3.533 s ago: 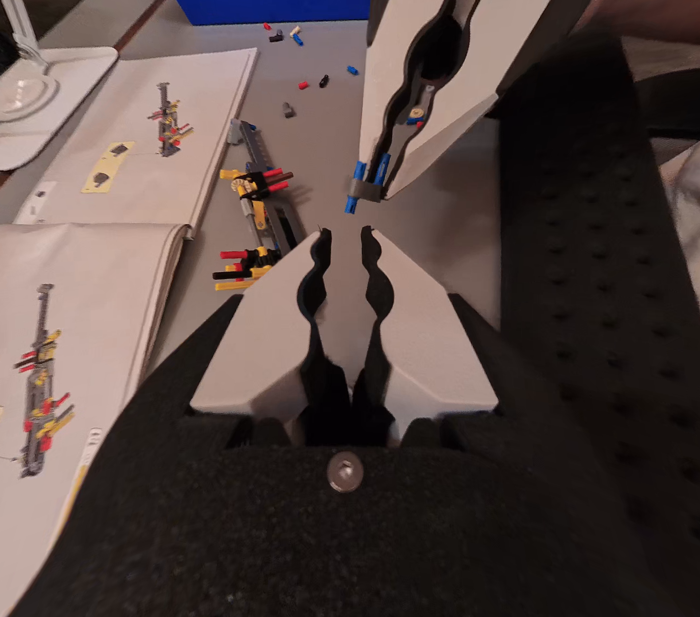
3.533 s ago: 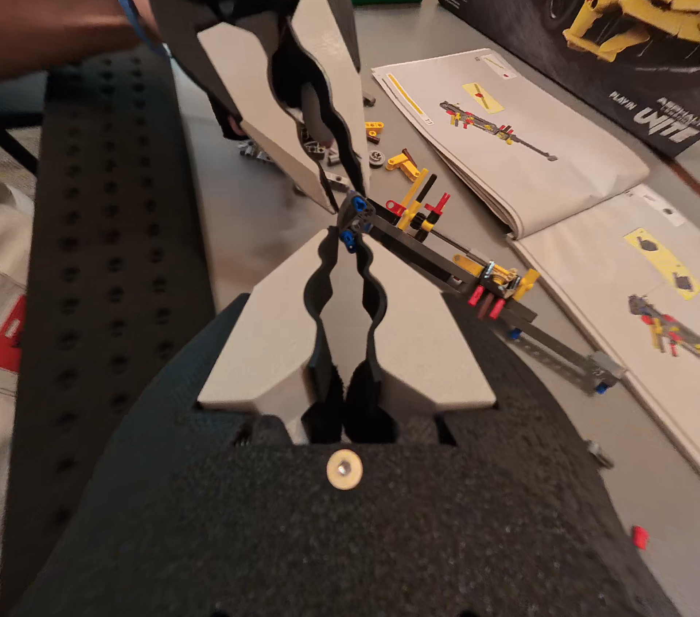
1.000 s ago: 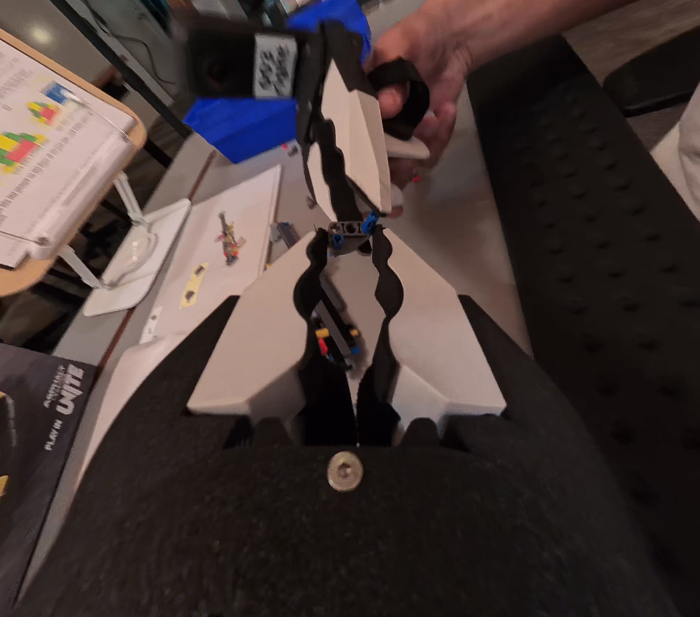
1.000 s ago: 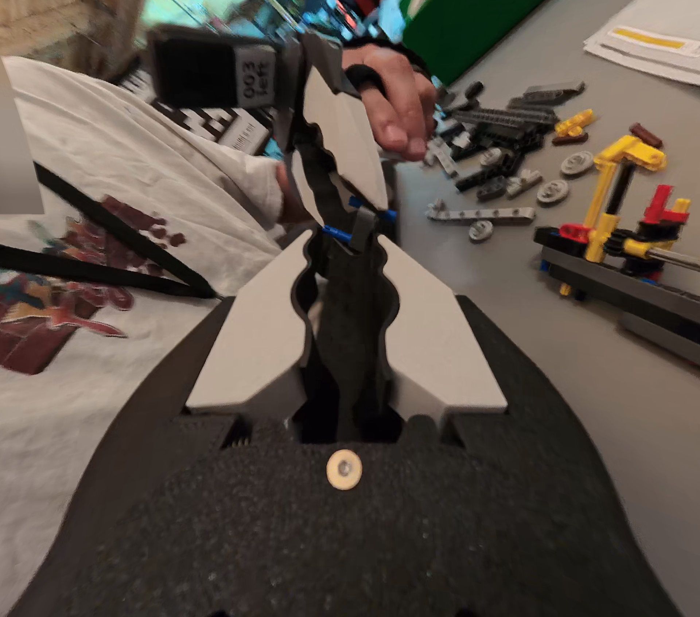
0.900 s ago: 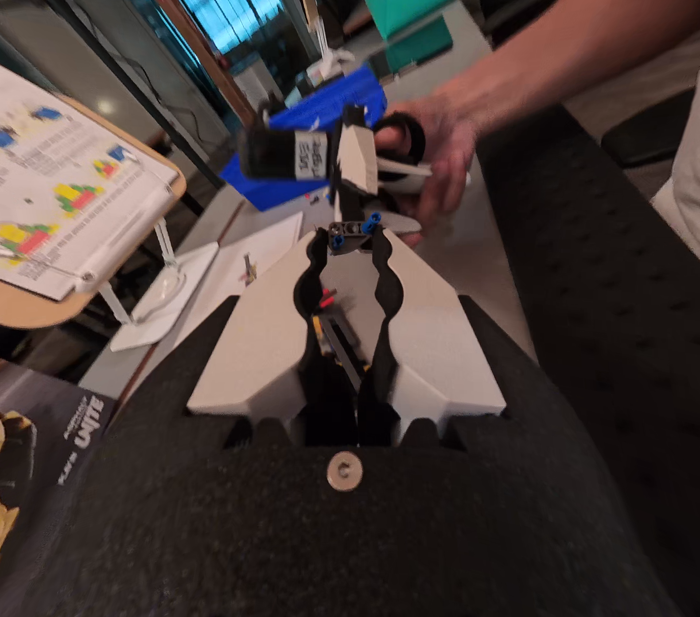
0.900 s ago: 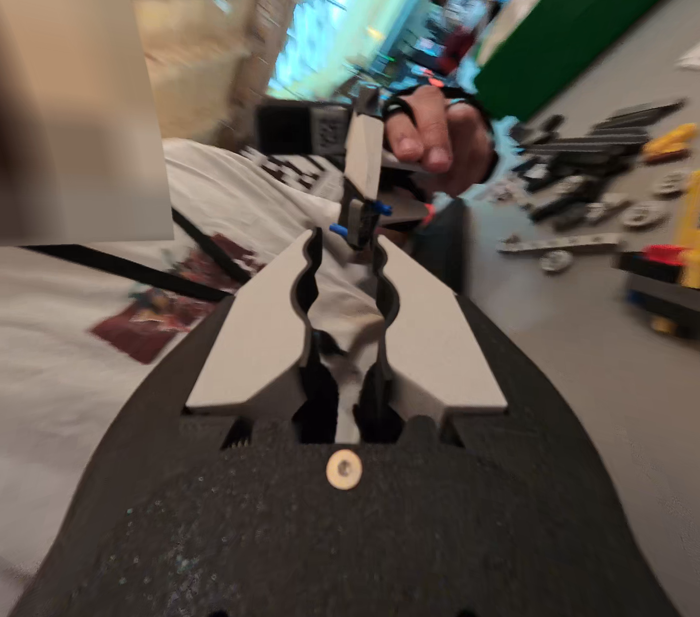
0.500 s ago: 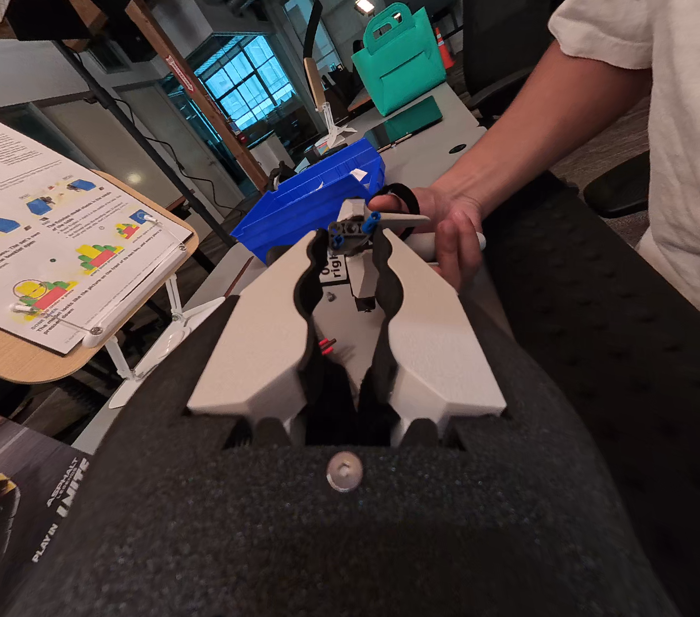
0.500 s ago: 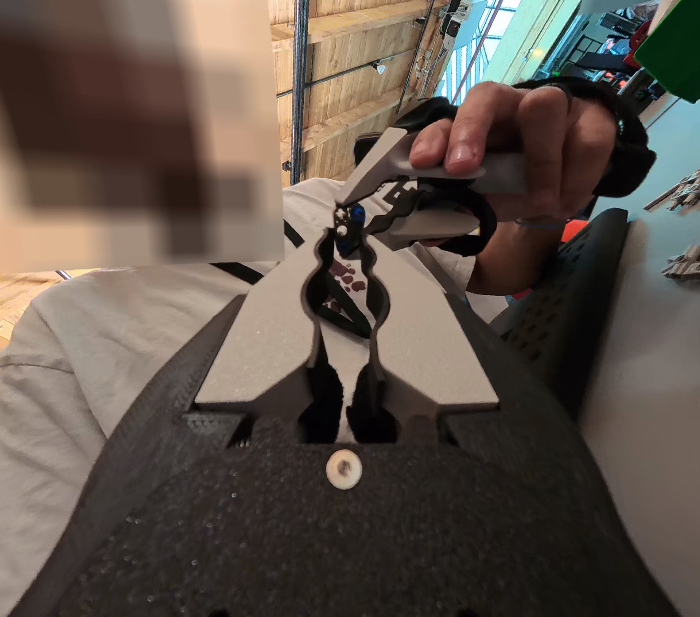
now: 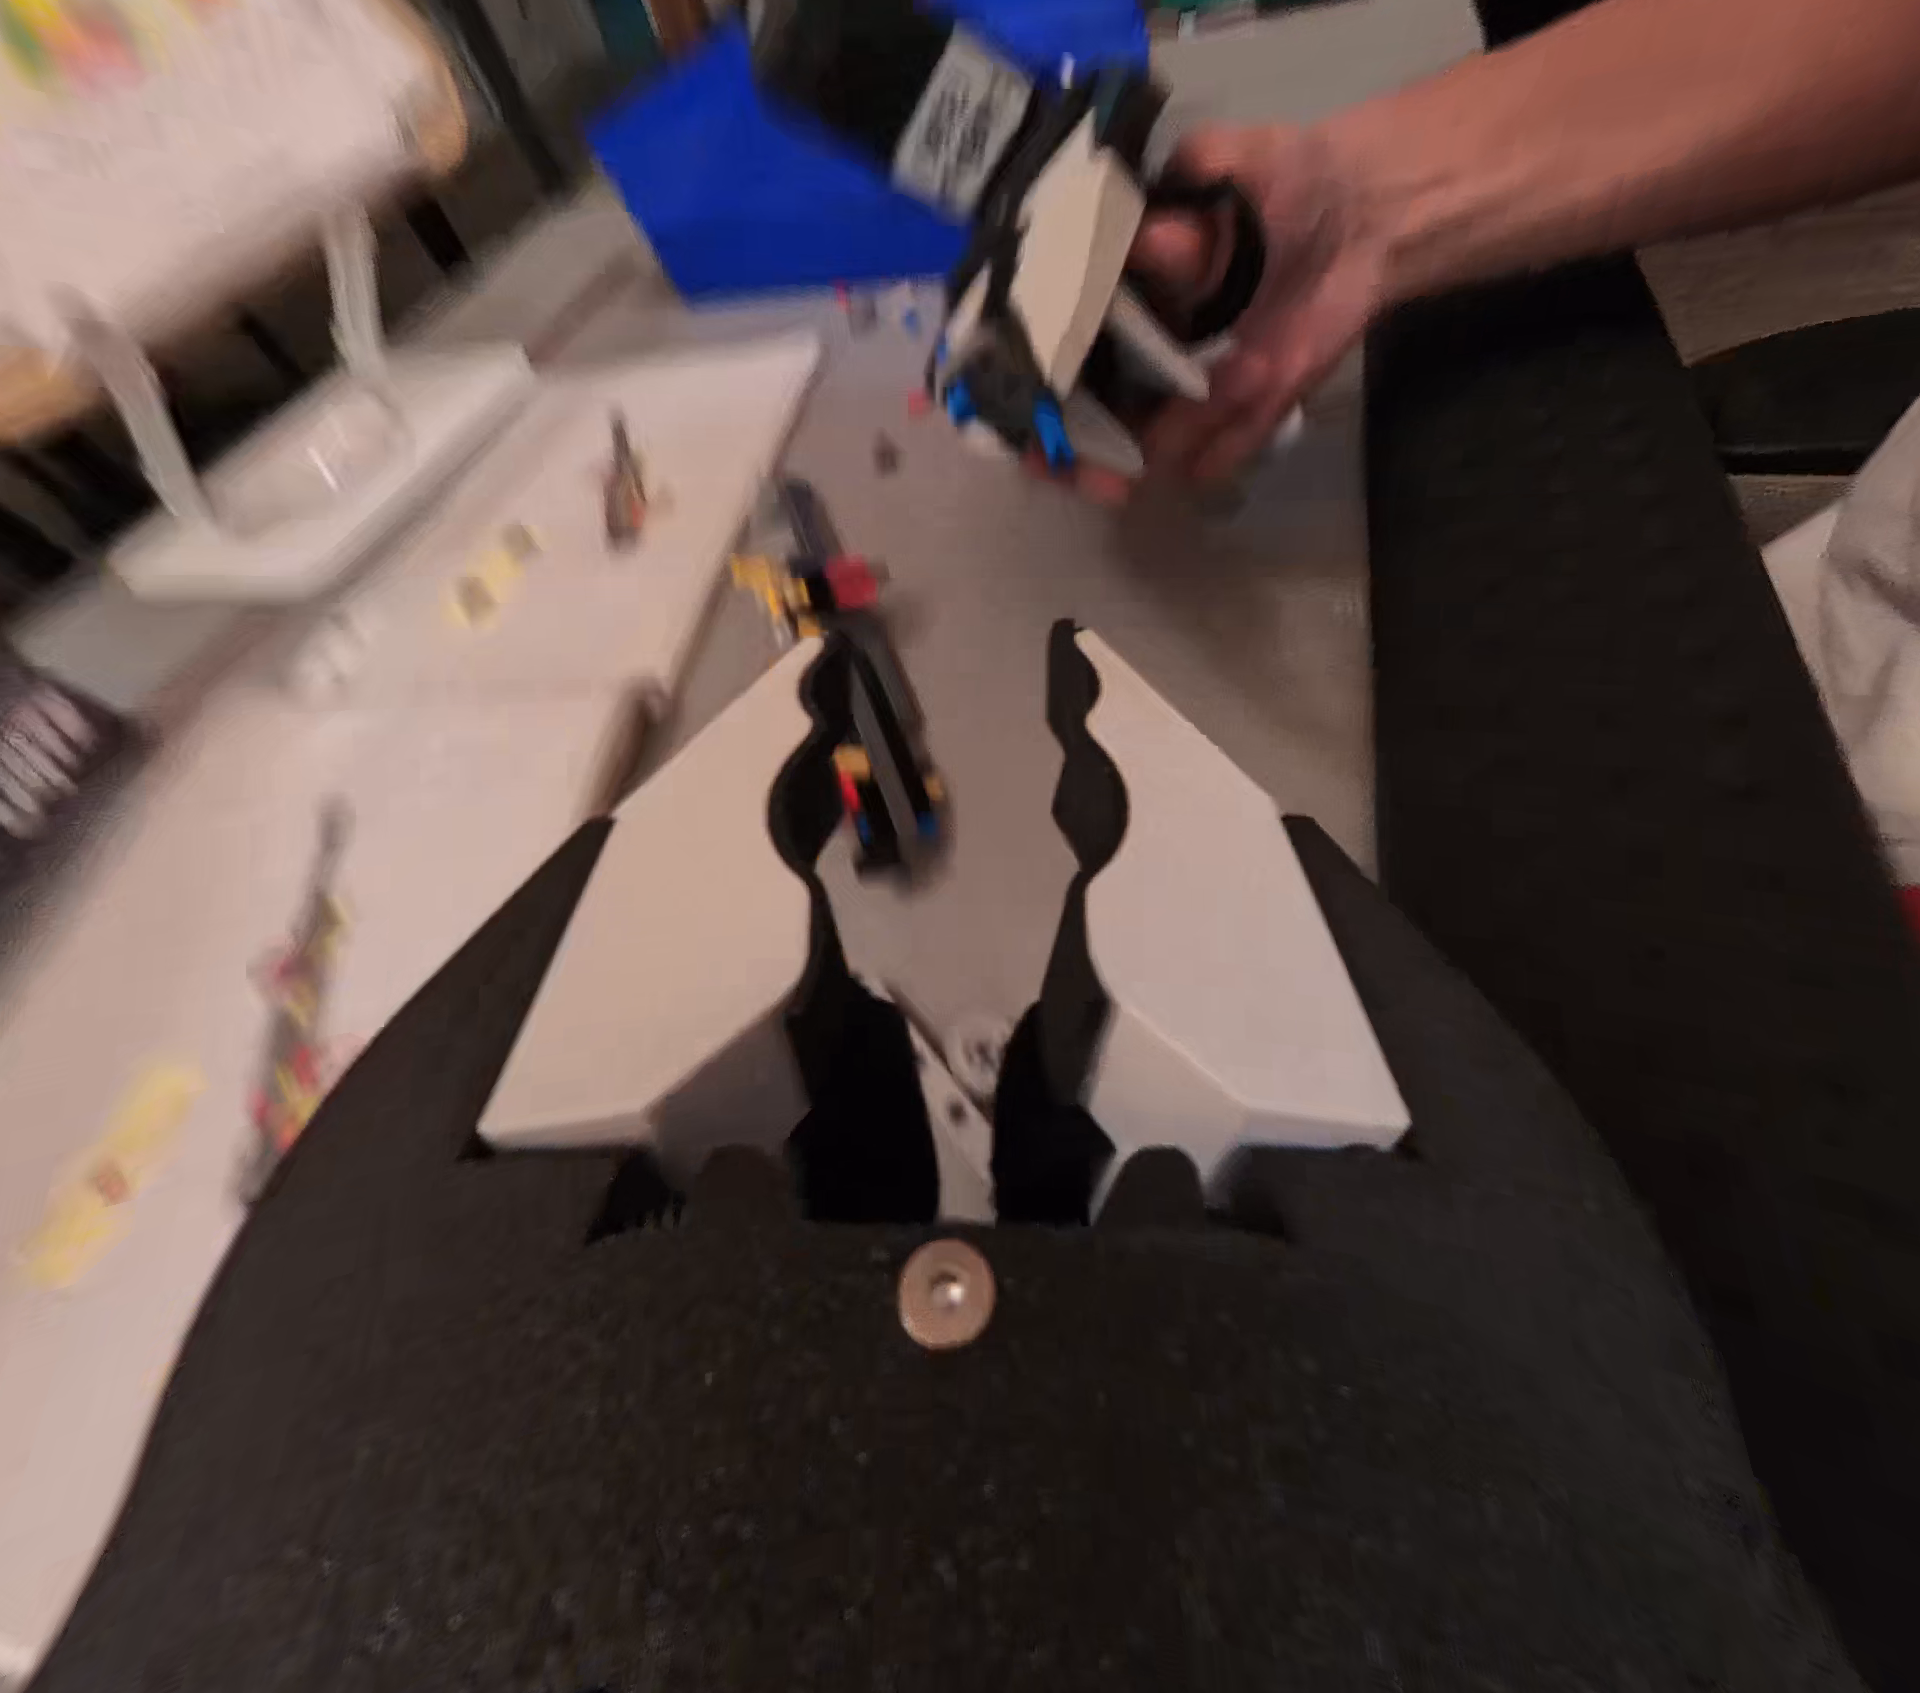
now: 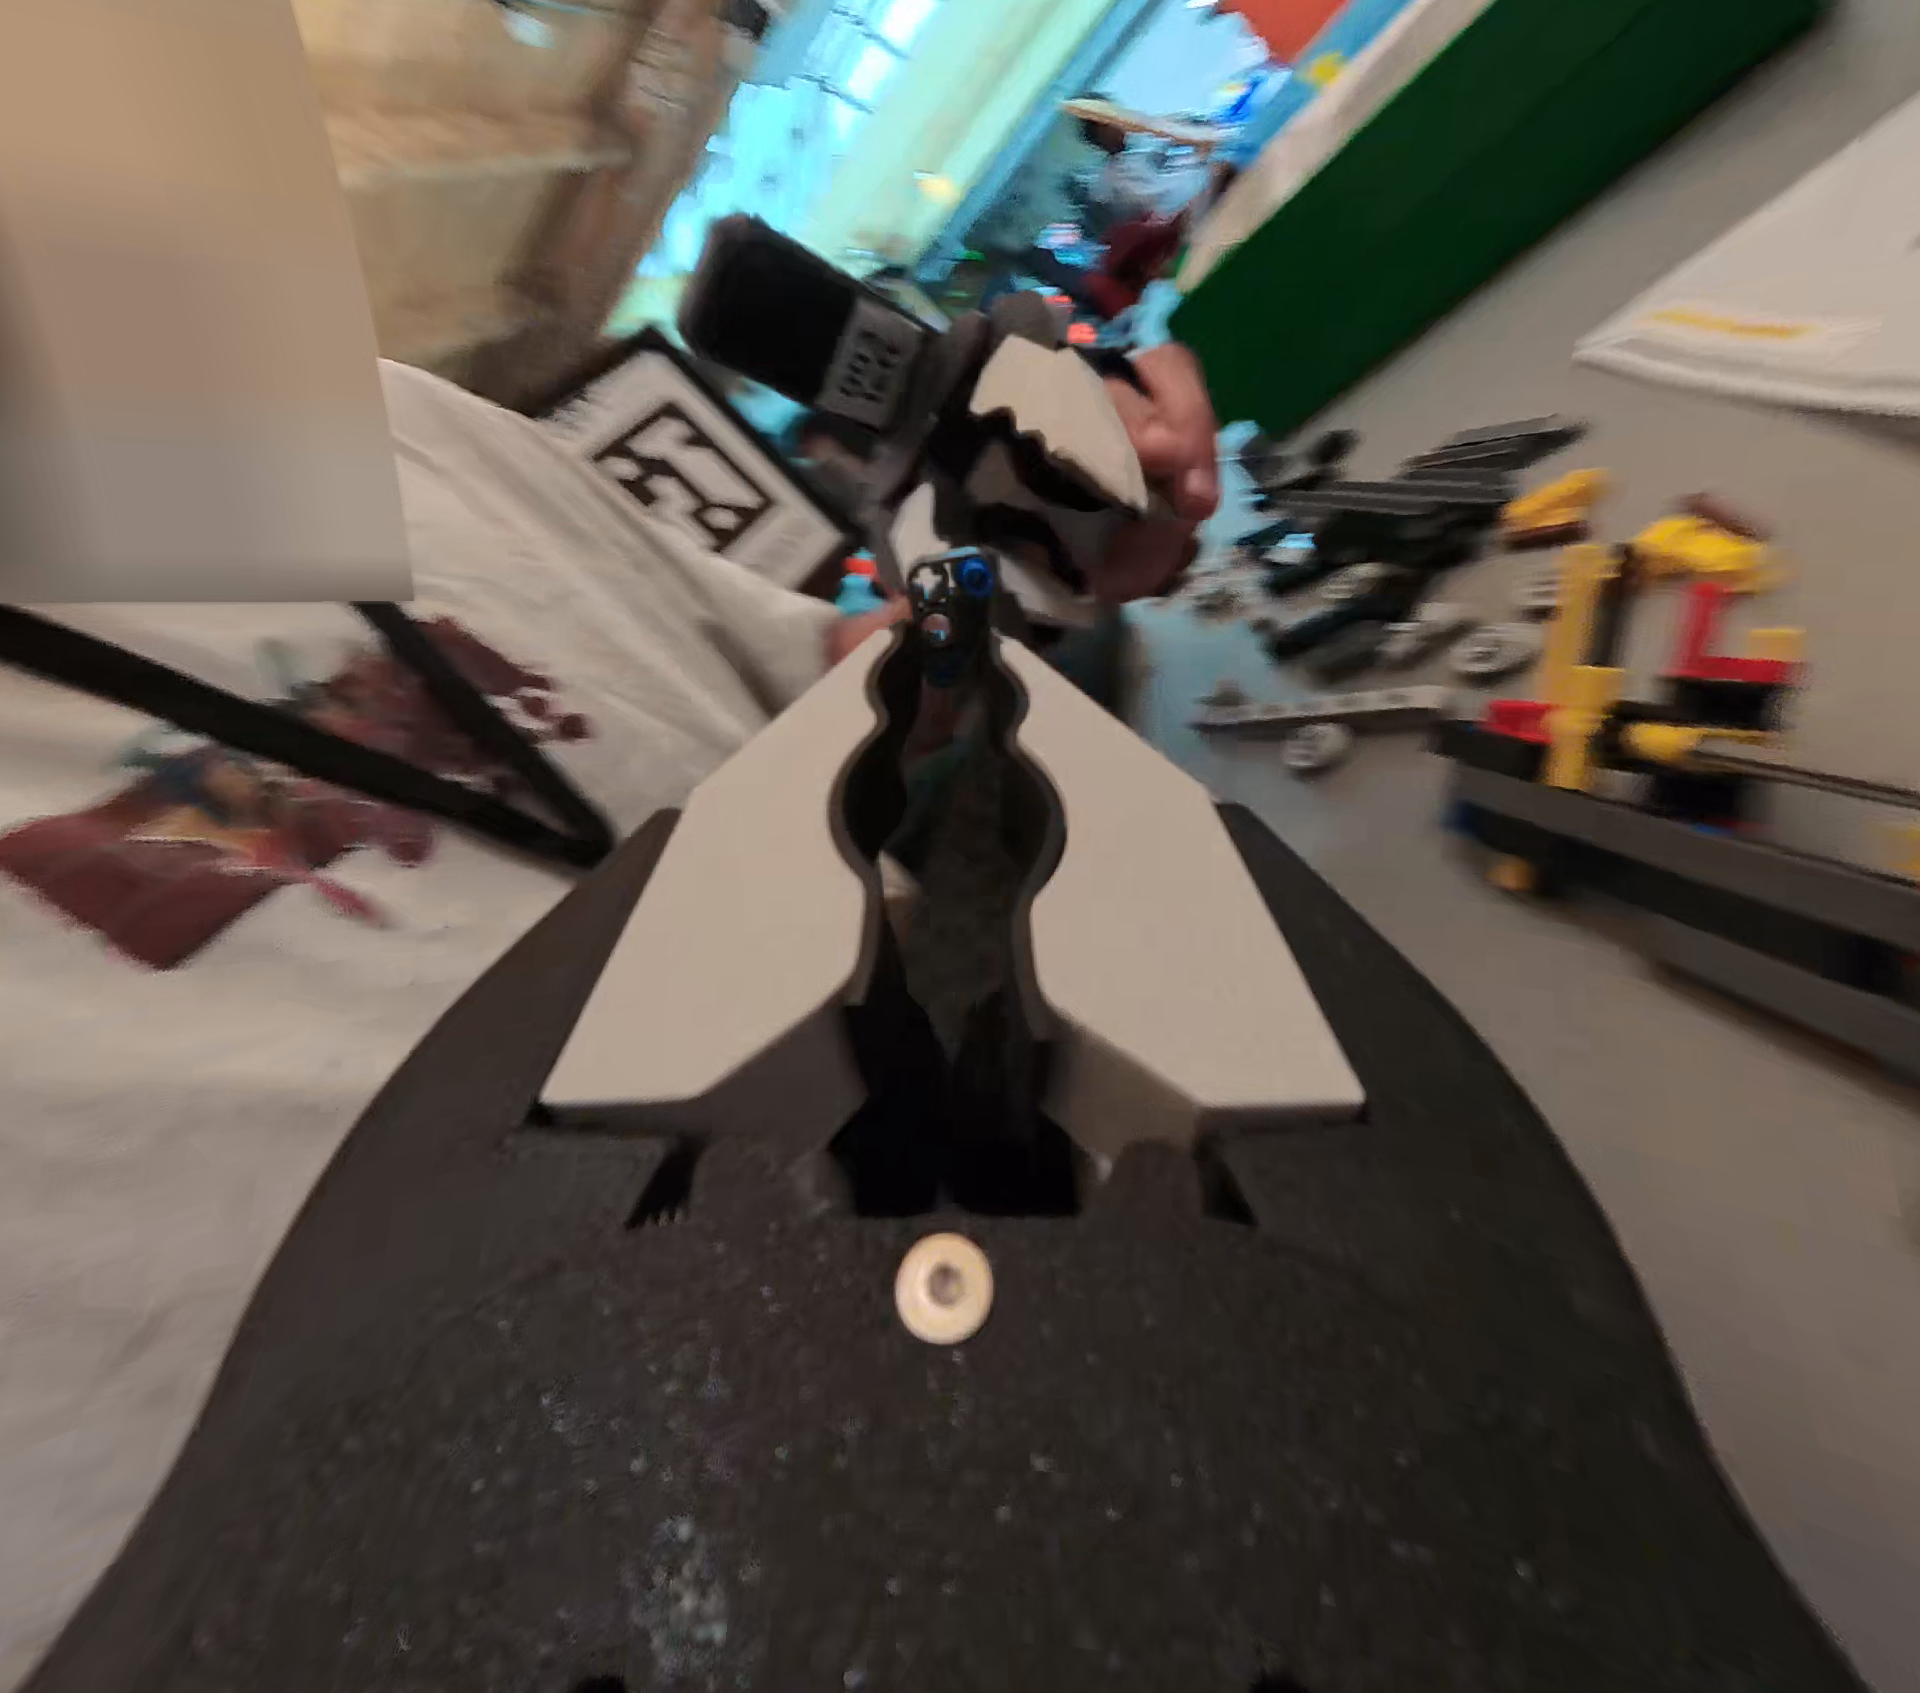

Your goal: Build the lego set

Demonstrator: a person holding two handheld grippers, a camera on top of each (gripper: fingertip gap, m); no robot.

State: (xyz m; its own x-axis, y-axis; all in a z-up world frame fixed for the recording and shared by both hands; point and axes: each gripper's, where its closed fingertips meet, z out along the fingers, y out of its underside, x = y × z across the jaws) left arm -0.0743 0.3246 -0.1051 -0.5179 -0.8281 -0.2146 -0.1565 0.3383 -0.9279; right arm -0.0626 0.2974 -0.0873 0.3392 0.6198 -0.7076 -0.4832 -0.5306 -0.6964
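A grey tabletop (image 9: 1143,656) carries an open white instruction booklet (image 9: 582,604) along its left side and a black perforated mat (image 9: 1558,708) at its near right edge, with a blue plastic bin (image 9: 748,189) at the far end. The long dark-grey lego beam assembly with yellow and red pins (image 9: 878,750) lies on the open grey strip between booklet and mat, its long axis running away from the camera, just ahead of the left gripper (image 9: 940,641). That gripper is empty, its white fingers spread wide, and hangs above the near end of the beam. The right gripper (image 9: 1023,407) is raised over the far part of the table, beyond the beam and to its right, pinching a small dark-grey lego connector with blue pins (image 10: 951,609) at its tips; in the right wrist view its fingers stand narrow around the piece. Both views are blurred. The left gripper looks nearer the beam, so steadying it would likely fall to that side while the connector comes down. Loose dark-grey beams and wheels (image 10: 1382,542) crowd the table beyond the assembly.
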